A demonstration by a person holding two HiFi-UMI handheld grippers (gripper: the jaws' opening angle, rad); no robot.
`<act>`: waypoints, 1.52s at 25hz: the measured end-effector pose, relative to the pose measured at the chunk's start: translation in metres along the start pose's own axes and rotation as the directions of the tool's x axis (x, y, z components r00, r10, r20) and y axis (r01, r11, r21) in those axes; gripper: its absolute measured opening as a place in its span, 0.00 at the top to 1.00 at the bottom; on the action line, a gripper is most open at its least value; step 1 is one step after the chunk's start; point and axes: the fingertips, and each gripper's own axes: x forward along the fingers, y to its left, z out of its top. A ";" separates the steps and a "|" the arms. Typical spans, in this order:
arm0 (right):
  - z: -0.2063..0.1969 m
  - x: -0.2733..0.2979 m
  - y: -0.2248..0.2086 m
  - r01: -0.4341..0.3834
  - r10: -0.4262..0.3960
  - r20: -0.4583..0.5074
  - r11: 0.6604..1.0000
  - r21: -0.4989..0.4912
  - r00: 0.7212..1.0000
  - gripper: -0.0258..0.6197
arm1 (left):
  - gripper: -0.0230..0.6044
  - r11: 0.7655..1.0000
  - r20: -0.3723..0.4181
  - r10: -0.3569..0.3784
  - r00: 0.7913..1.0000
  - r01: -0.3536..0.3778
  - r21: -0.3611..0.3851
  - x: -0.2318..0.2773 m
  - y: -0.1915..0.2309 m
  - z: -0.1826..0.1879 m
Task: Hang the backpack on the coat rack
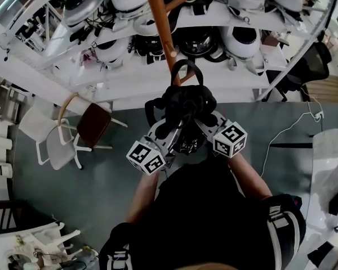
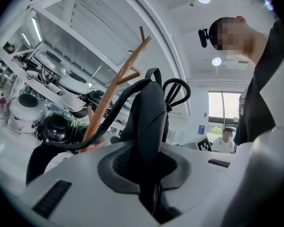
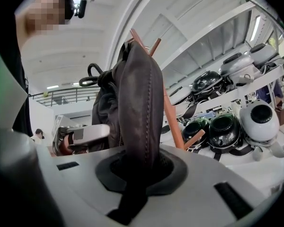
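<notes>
The black backpack (image 1: 183,103) is held up between both grippers, just in front of the orange wooden coat rack (image 1: 160,27). Its top carry loop (image 1: 187,72) stands right by a branch peg of the rack. My left gripper (image 1: 168,131) is shut on a black strap (image 2: 149,122) of the backpack. My right gripper (image 1: 205,121) is shut on a dark stitched fold of the backpack (image 3: 139,103). In the left gripper view the coat rack (image 2: 114,91) rises behind the bag. In the right gripper view the coat rack (image 3: 173,122) shows just right of the fold.
White shelving (image 1: 129,75) loaded with several helmets stands behind the rack. A brown-seated chair (image 1: 93,125) and a white chair (image 1: 53,142) stand at the left. A white table (image 1: 329,167) is at the right, with a cable (image 1: 287,131) on the floor beside it.
</notes>
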 end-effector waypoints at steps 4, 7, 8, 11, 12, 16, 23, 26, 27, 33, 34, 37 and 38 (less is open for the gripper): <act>0.006 0.009 -0.015 -0.020 0.019 -0.017 1.000 -0.004 1.000 0.88 | 0.88 1.000 0.008 0.022 1.000 -0.022 -0.001 0.014 0.013 0.005; 0.011 0.017 -0.026 -0.029 0.029 -0.031 1.000 -0.011 0.999 0.88 | 0.88 0.999 0.008 0.039 0.999 -0.039 -0.003 0.023 0.023 0.009; 0.012 0.018 -0.029 -0.032 0.032 -0.035 0.999 -0.011 0.999 0.88 | 0.88 0.999 0.007 0.043 0.999 -0.043 -0.002 0.026 0.025 0.010; 0.017 0.025 -0.037 -0.043 0.043 -0.042 0.999 -0.014 0.998 0.88 | 0.88 0.999 0.011 0.053 0.999 -0.052 -0.002 0.033 0.033 0.014; 0.018 0.027 -0.039 -0.047 0.047 -0.045 0.999 -0.015 0.998 0.88 | 0.88 0.998 0.015 0.055 0.998 -0.055 -0.005 0.034 0.035 0.014; 0.019 0.036 -0.048 -0.059 0.058 -0.063 0.998 -0.017 0.996 0.88 | 0.88 0.998 0.022 0.068 0.997 -0.068 -0.012 0.041 0.046 0.016; 0.018 0.048 -0.062 -0.087 0.084 -0.100 0.996 -0.019 0.991 0.88 | 0.88 0.995 0.016 0.096 0.995 -0.095 -0.025 0.051 0.063 0.015; 0.015 0.053 -0.067 -0.093 0.092 -0.117 0.996 -0.010 0.989 0.88 | 0.88 0.994 0.011 0.108 0.994 -0.108 -0.034 0.053 0.070 0.012; 0.014 0.055 -0.068 -0.094 0.093 -0.121 0.996 -0.006 0.988 0.88 | 0.88 0.993 0.010 0.112 0.994 -0.111 -0.038 0.054 0.073 0.012; 0.011 0.065 -0.078 -0.096 0.096 -0.134 0.995 0.004 0.986 0.88 | 0.88 0.992 0.003 0.120 0.993 -0.120 -0.049 0.060 0.086 0.009; 0.009 0.066 -0.080 -0.098 0.097 -0.137 0.995 0.004 0.986 0.88 | 0.88 0.991 0.002 0.122 0.993 -0.122 -0.051 0.061 0.088 0.008; 0.005 0.069 -0.082 -0.100 0.100 -0.146 0.995 0.006 0.984 0.88 | 0.88 0.990 -0.004 0.129 0.992 -0.129 -0.058 0.061 0.092 0.003; 0.004 0.069 -0.082 -0.100 0.100 -0.148 0.995 0.008 0.984 0.88 | 0.88 0.990 -0.007 0.130 0.991 -0.131 -0.058 0.061 0.093 0.002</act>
